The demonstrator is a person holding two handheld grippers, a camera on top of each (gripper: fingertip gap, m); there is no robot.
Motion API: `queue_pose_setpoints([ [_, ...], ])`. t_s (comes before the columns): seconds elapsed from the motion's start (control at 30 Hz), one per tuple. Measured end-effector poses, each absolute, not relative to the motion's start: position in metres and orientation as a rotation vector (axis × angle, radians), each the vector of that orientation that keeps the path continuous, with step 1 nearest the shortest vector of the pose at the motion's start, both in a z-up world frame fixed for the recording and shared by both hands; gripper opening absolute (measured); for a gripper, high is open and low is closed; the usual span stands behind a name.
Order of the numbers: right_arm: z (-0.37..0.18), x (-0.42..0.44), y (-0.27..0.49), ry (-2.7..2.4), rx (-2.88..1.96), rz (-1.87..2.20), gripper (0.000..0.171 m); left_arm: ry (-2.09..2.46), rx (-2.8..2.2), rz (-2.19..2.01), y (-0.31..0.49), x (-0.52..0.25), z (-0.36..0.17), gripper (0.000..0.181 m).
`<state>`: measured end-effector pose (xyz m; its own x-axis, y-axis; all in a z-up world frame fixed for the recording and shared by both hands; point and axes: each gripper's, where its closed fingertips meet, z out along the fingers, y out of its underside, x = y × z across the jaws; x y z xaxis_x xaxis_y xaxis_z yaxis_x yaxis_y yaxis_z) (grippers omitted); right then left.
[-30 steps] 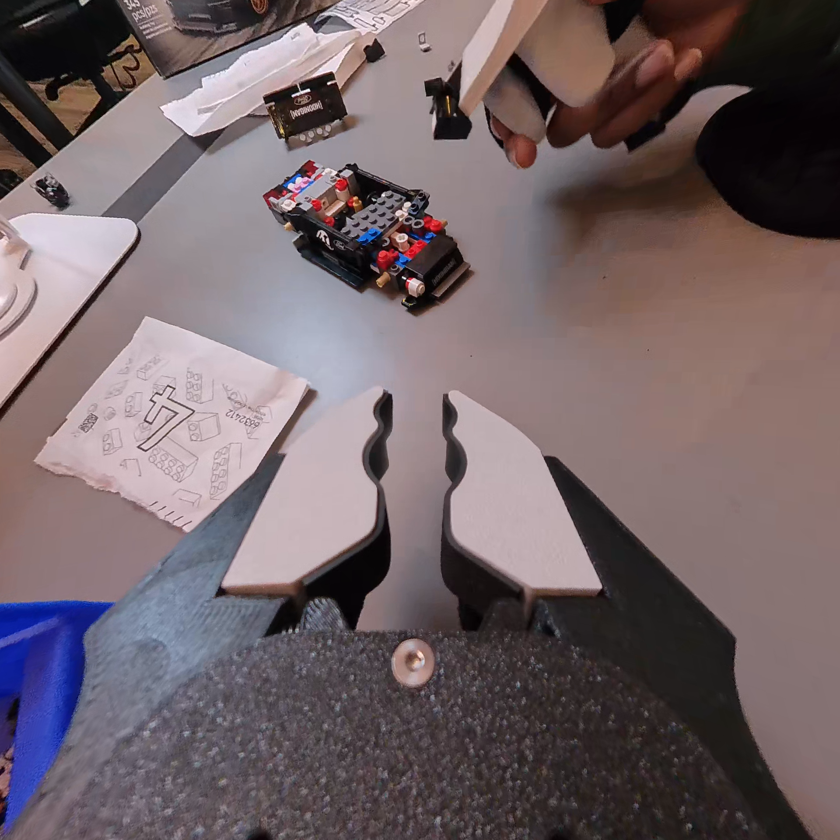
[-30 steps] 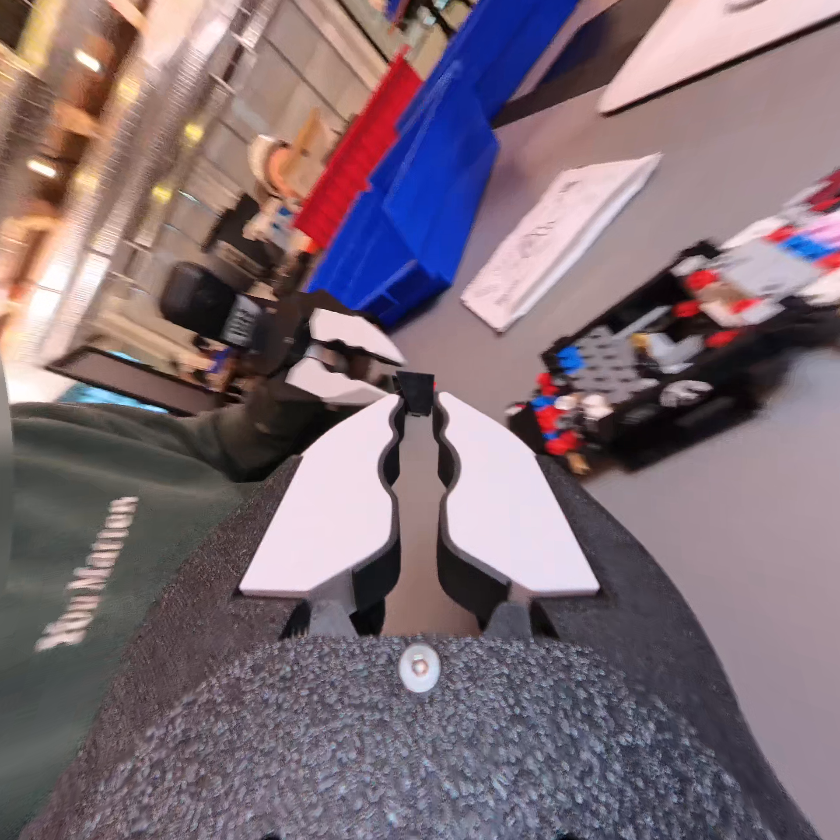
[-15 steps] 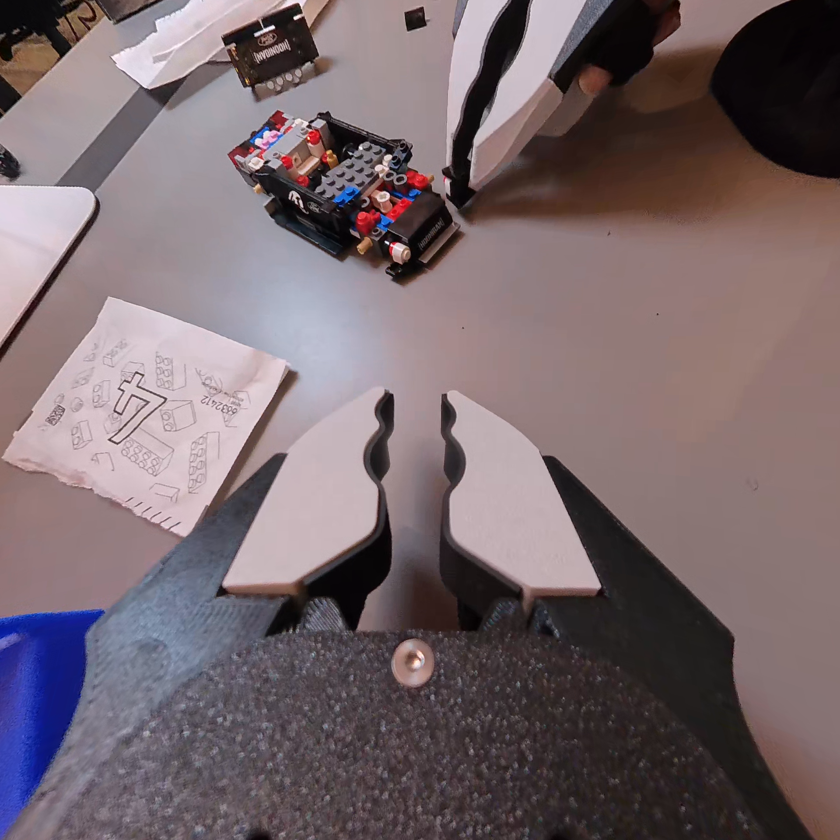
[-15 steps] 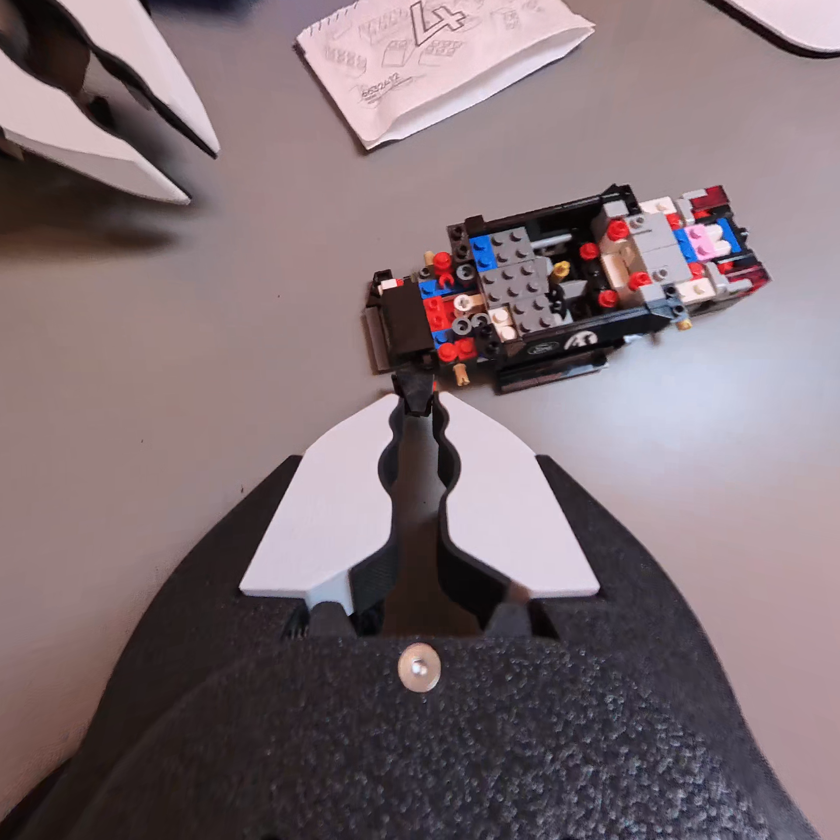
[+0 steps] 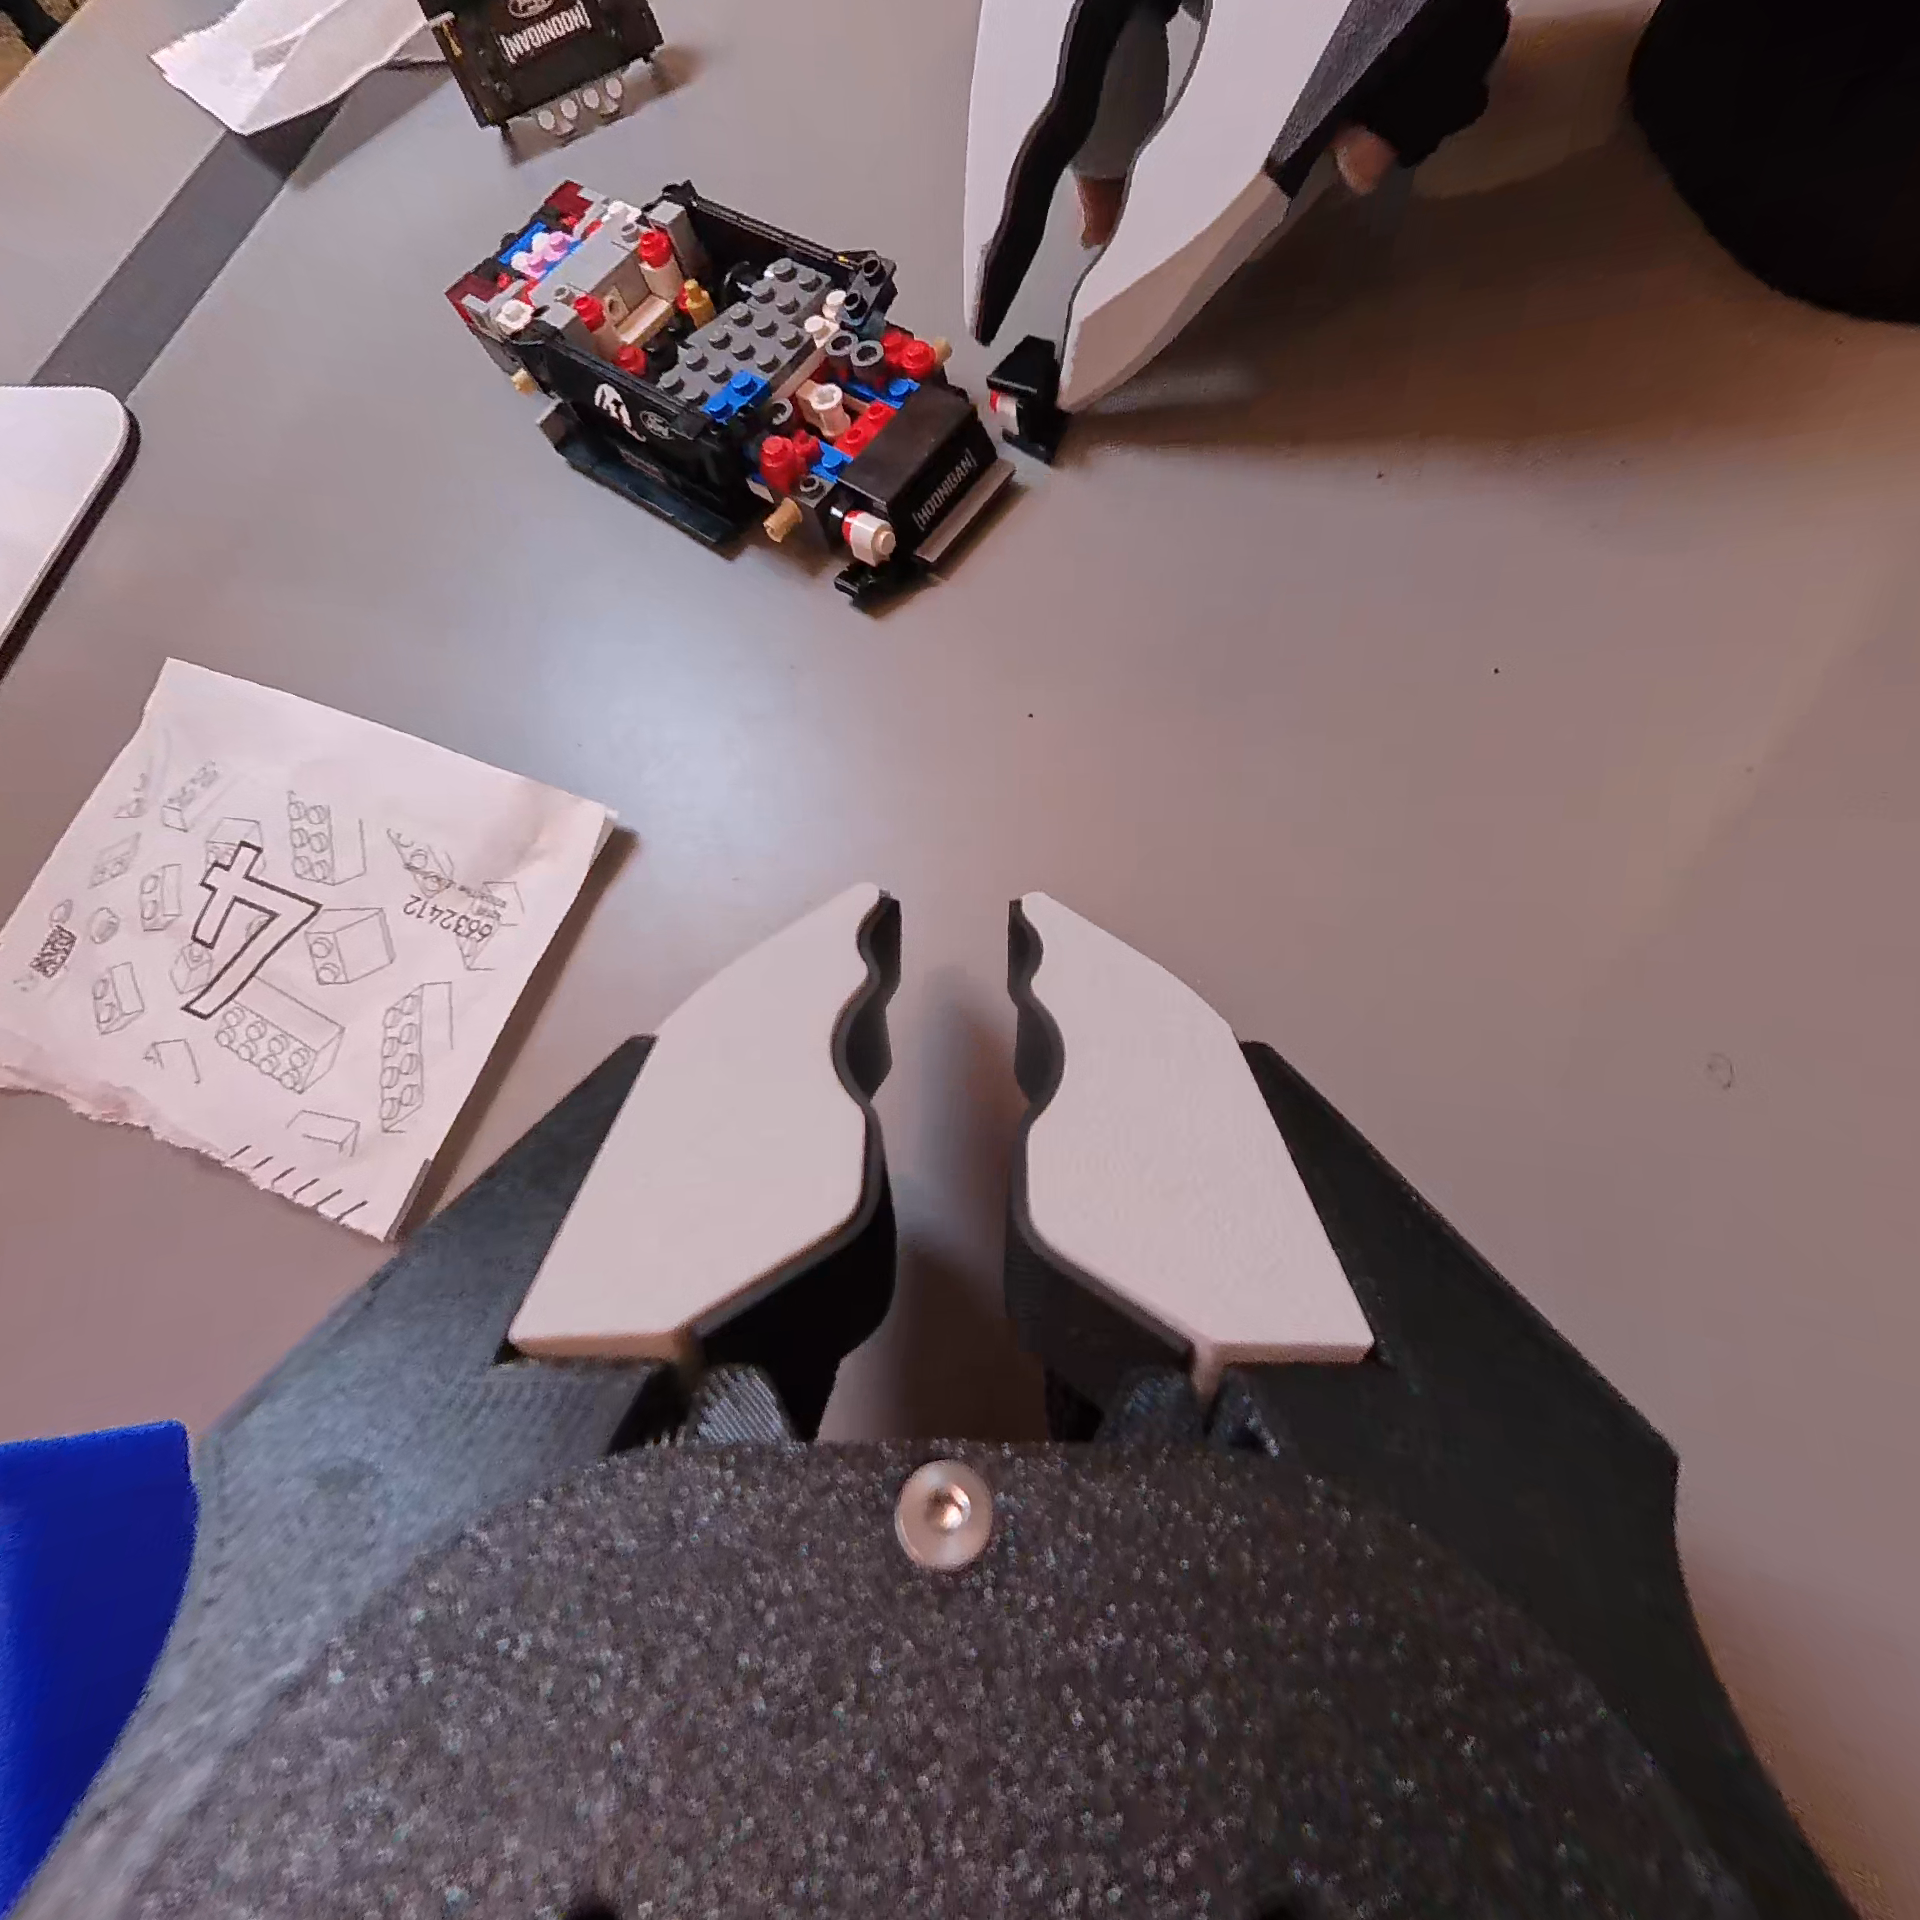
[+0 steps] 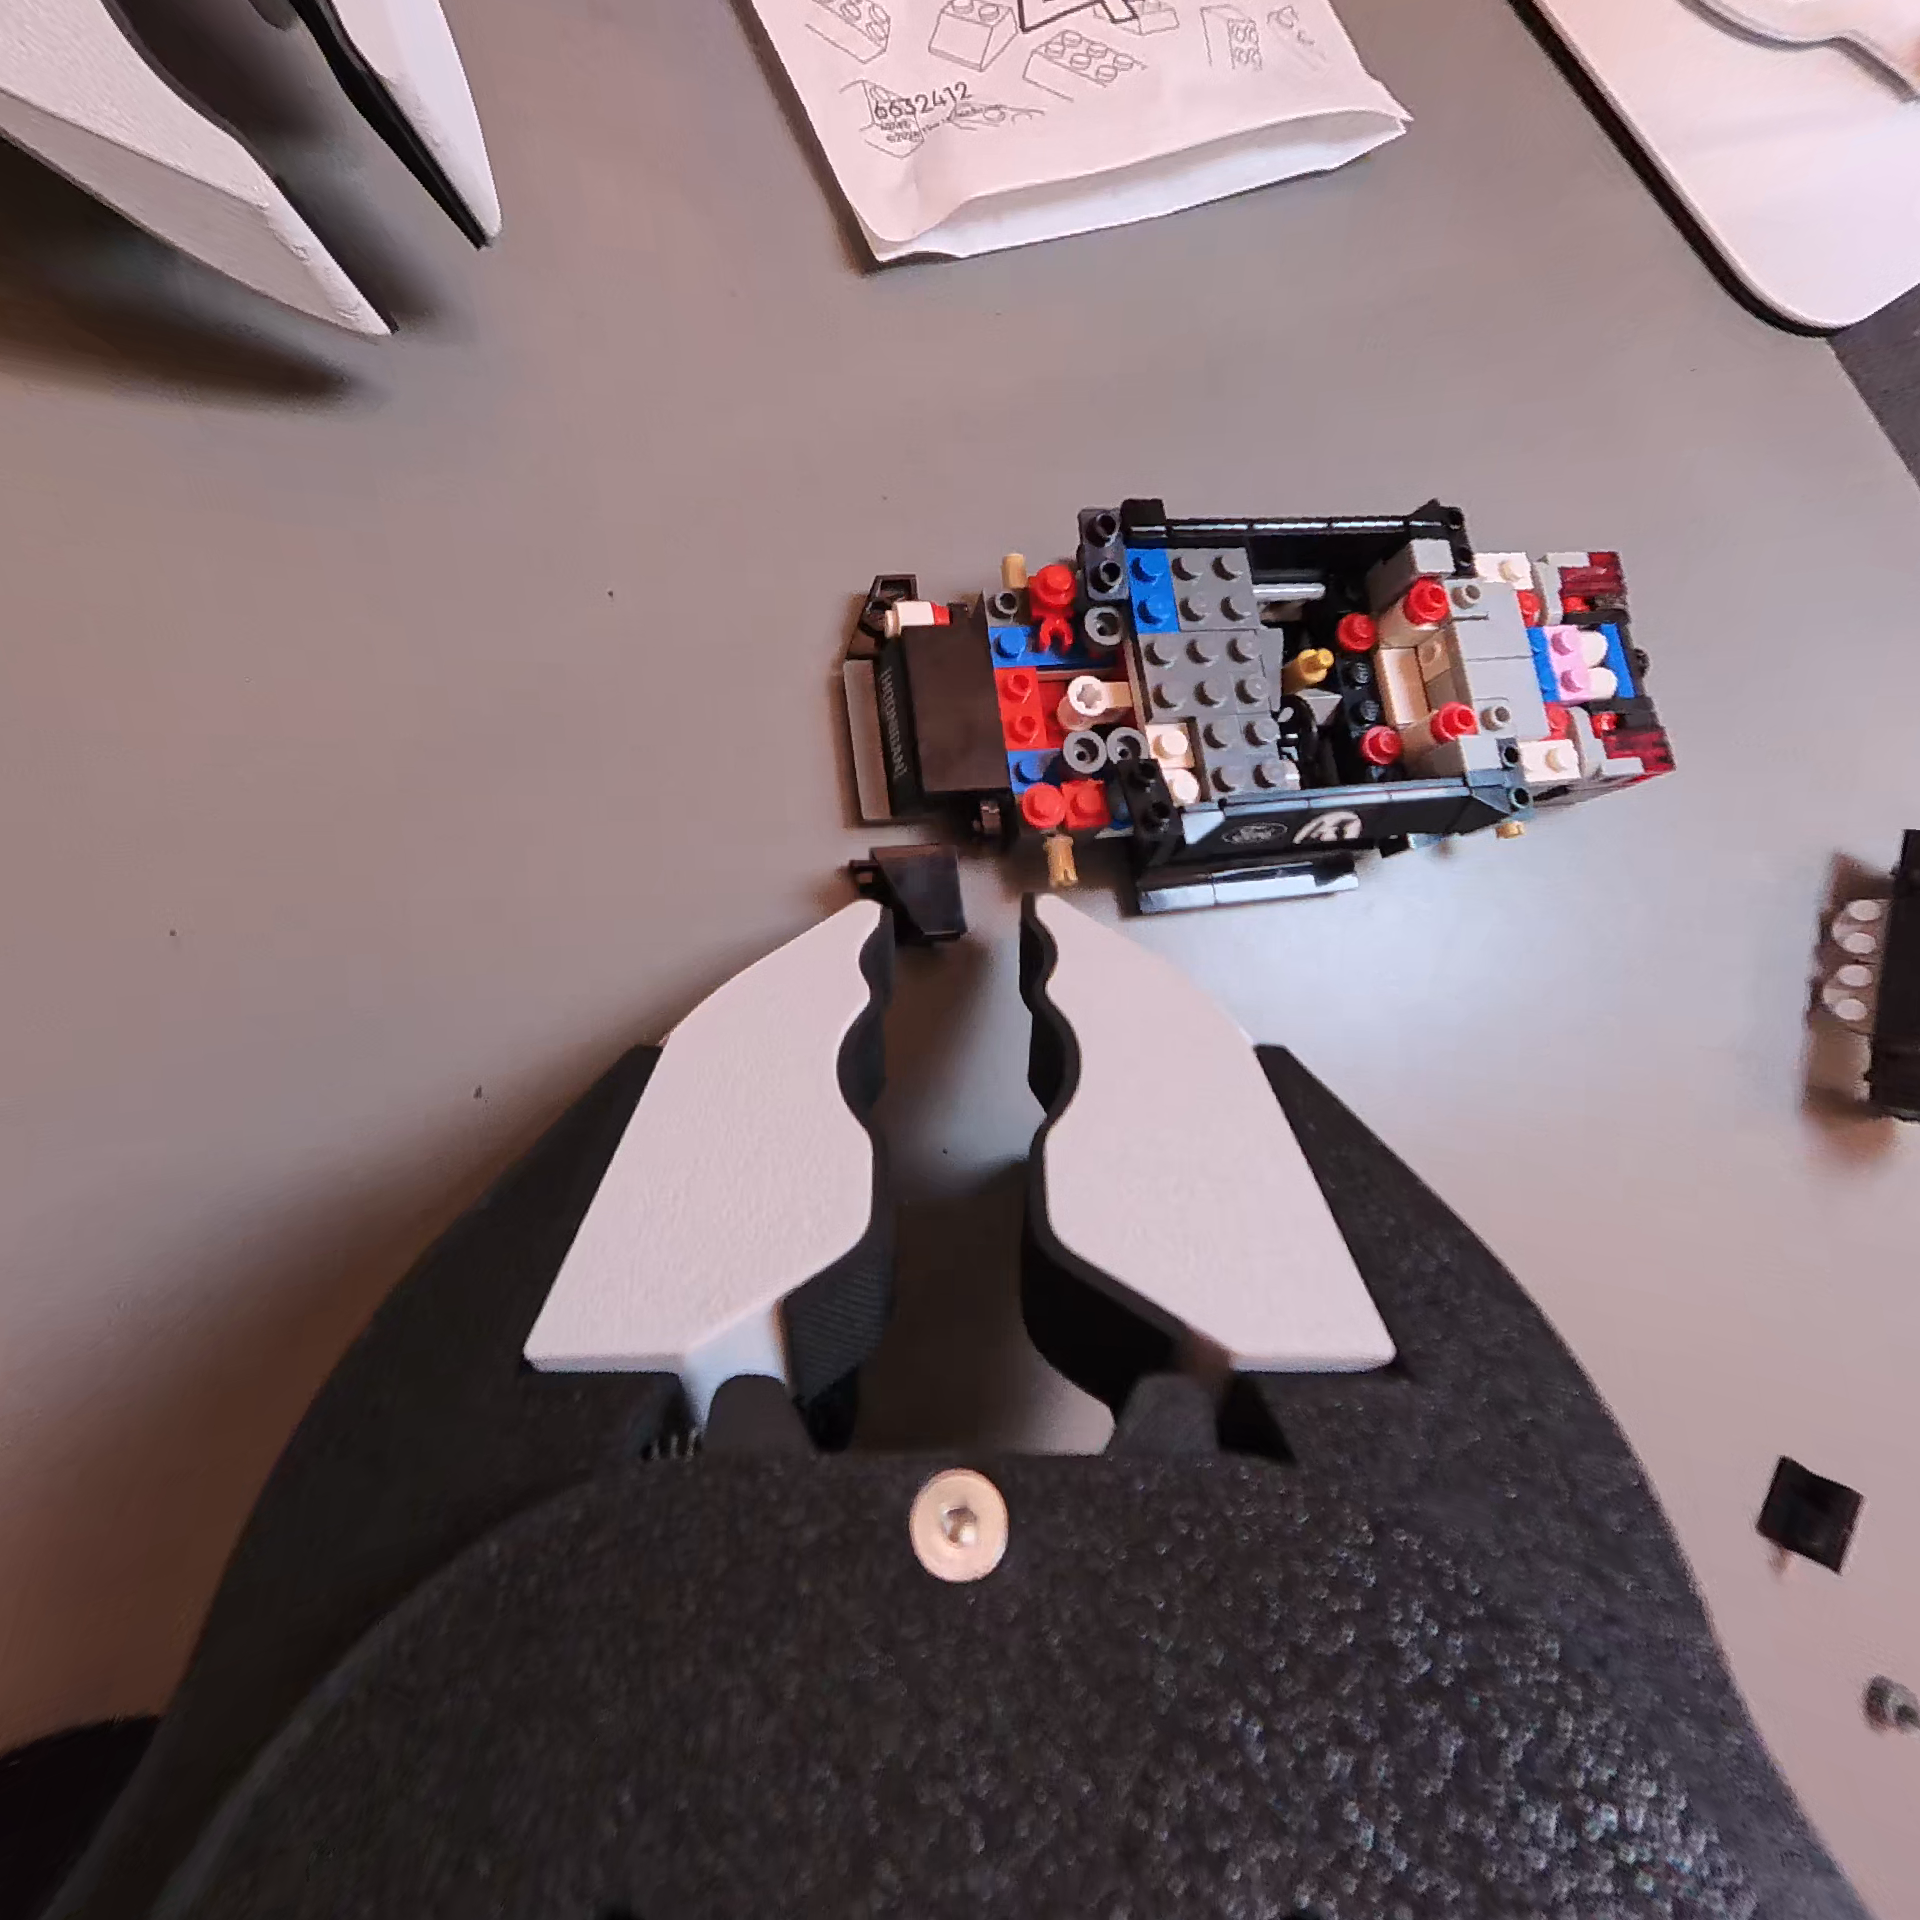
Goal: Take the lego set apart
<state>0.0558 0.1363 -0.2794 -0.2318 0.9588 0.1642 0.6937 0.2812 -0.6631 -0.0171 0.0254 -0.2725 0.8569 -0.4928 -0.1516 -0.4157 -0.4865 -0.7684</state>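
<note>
A half-stripped Lego car [image 5: 727, 384] with a black body and grey, red and blue bricks sits on the grey table; it also shows in the right wrist view [image 6: 1247, 707]. My right gripper [image 6: 951, 914] is open, tips down at the table just beside the car's front end. A small black piece [image 6: 920, 883] stands on the table between its tips, against the left finger. In the left wrist view this piece [image 5: 1023, 400] sits under the right gripper [image 5: 1029, 343]. My left gripper [image 5: 954, 914] is open and empty, well short of the car.
A white paper bag with brick drawings [image 5: 270, 966] lies left of my left gripper. A black plate piece with white studs [image 5: 551, 62] lies beyond the car. A white pad [image 5: 42, 488], a blue bin [image 5: 73, 1662] and a loose black tile [image 6: 1808, 1512] are nearby.
My right gripper came down from the air with the small black piece, set it on the table beside the car's front, and opened. My left gripper moved slightly closer to the car.
</note>
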Motion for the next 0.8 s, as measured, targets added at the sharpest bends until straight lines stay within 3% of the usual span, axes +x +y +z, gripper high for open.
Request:
queue_pose_setpoints([
  [0.8,-0.271,0.057,0.139,-1.961,-1.490,0.688,0.022,0.701,-2.168,-0.106,0.023,-0.014,-0.280,0.018],
])
